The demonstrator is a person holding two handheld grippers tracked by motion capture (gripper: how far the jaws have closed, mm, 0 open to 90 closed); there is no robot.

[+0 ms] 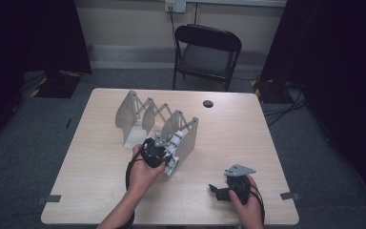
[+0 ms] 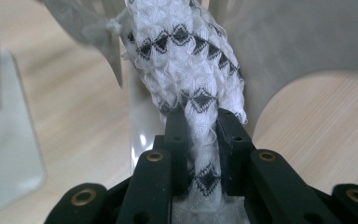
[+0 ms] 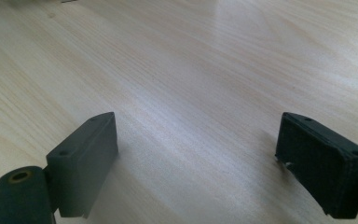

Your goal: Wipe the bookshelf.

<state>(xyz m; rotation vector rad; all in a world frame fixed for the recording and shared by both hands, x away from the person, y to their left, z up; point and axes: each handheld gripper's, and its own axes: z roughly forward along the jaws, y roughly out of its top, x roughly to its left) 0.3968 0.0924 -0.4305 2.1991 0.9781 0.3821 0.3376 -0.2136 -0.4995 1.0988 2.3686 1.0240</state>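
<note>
A white knitted cloth with black diamond patterns (image 2: 186, 60) is pinched between the jaws of my left gripper (image 2: 203, 122), which is shut on it. In the high view the left gripper (image 1: 158, 151) holds the cloth (image 1: 173, 149) at the near end of a grey folding rack (image 1: 138, 117), against its last panel. My right gripper (image 3: 196, 154) stands open over bare wood, nothing between its jaws. It rests near the table's front right edge, held in a hand (image 1: 224, 190).
The rack's grey panels (image 2: 303, 37) rise close around the cloth. The light wooden table (image 1: 238, 138) has a dark round hole (image 1: 208, 103) at the back. A black folding chair (image 1: 207, 55) stands beyond the table.
</note>
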